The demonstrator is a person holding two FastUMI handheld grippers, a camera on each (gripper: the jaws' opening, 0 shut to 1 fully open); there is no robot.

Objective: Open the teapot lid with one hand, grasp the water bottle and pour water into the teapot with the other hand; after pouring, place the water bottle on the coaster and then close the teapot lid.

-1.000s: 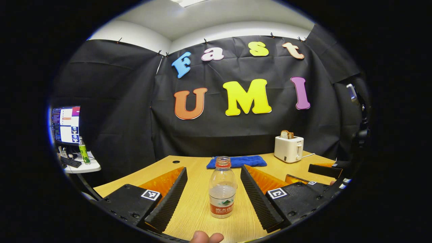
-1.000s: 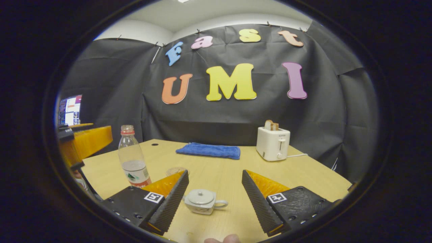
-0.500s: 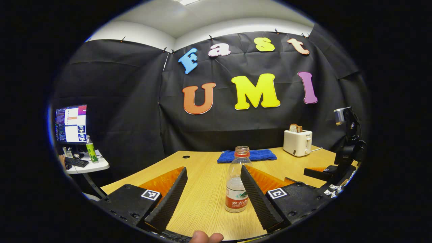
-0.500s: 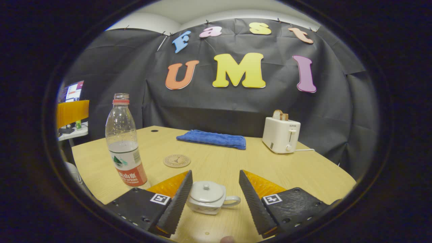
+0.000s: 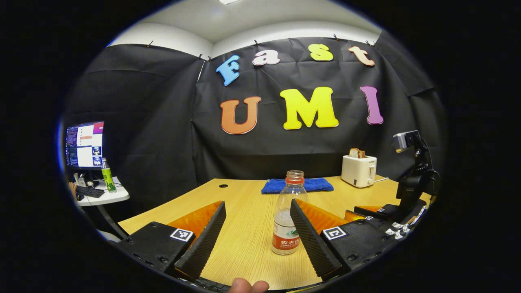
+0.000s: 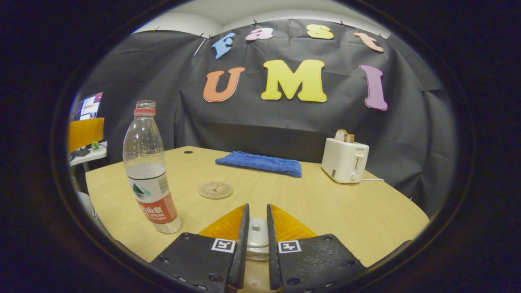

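Observation:
A clear water bottle [image 5: 287, 219] with a red label and no cap stands upright on the wooden table [image 5: 244, 240]. In the left gripper view my left gripper [image 5: 257, 203] is open around empty table, and the bottle stands just beyond its right finger, partly hidden by it. In the right gripper view my right gripper [image 6: 257, 207] is shut on the white teapot lid [image 6: 256, 232]; the fingers hide most of the teapot. The bottle [image 6: 149, 175] stands to its left, and a round coaster [image 6: 215, 190] lies behind it. The right gripper [image 5: 386, 213] also shows low at the right of the left gripper view.
A blue towel [image 6: 260, 162] lies at the back of the table and a white toaster [image 6: 345, 160] with bread stands at the back right. A monitor [image 5: 84, 144] and a green bottle [image 5: 107, 177] sit on a side desk to the left.
My right gripper closed in from wide open onto the teapot lid. My left gripper shifted left, so the bottle went from between its fingers to behind the right finger.

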